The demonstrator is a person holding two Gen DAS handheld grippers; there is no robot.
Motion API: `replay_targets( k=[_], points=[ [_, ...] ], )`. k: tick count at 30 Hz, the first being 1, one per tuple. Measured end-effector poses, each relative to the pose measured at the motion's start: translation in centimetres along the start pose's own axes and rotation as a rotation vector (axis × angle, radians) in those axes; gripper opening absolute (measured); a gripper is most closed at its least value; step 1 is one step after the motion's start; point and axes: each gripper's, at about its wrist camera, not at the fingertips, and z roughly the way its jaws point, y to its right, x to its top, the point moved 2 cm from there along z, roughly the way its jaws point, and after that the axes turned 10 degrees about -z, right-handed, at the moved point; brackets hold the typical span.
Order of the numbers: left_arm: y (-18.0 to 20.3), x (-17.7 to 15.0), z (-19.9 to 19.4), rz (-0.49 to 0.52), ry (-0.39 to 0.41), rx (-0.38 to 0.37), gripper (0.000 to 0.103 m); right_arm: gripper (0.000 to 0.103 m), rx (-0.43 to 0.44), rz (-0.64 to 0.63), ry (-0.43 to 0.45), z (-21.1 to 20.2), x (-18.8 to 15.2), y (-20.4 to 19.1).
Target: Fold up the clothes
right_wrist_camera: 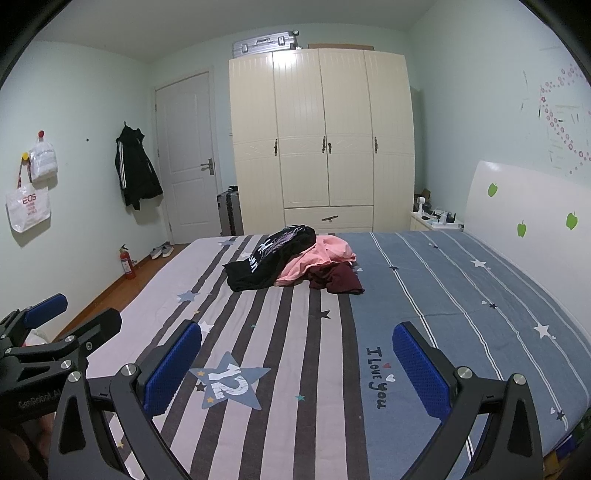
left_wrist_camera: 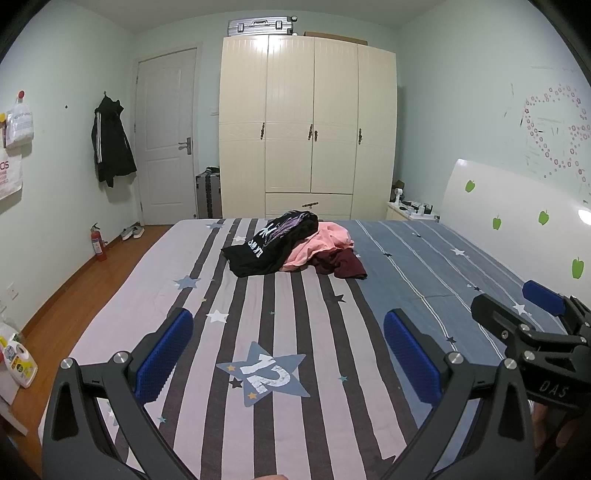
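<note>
Left tongs (left_wrist_camera: 288, 354) and right tongs (right_wrist_camera: 297, 365) wide apart, empty.

The bed sheet (left_wrist_camera: 280, 332) is matt woven cloth, faintly creased, printed with stripes and stars. On it, toward the wardrobe (left_wrist_camera: 306, 122), lies soft crumpled fabric: a black printed garment (left_wrist_camera: 266, 247), a pink garment (left_wrist_camera: 321, 243) and a maroon garment (left_wrist_camera: 343, 264). The wardrobe has smooth, glossy cream panels with grooves, perhaps lacquered wood. On top of it rests a ribbed, shiny metal suitcase (left_wrist_camera: 258, 26). Beside the sheet, the headboard (left_wrist_camera: 517, 214) looks glossy white. Each gripper pad (left_wrist_camera: 166, 354) is textured blue rubber on matt black plastic arms.
</note>
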Motion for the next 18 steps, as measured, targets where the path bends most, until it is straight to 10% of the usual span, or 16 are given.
replay_targets(
  k=[18],
  points=[
    [-0.09,0.00,0.18,-0.006,0.003,0.015,0.102,0.103,-0.001,-0.003,0.001,0.06,-0.29,-0.52]
  ],
)
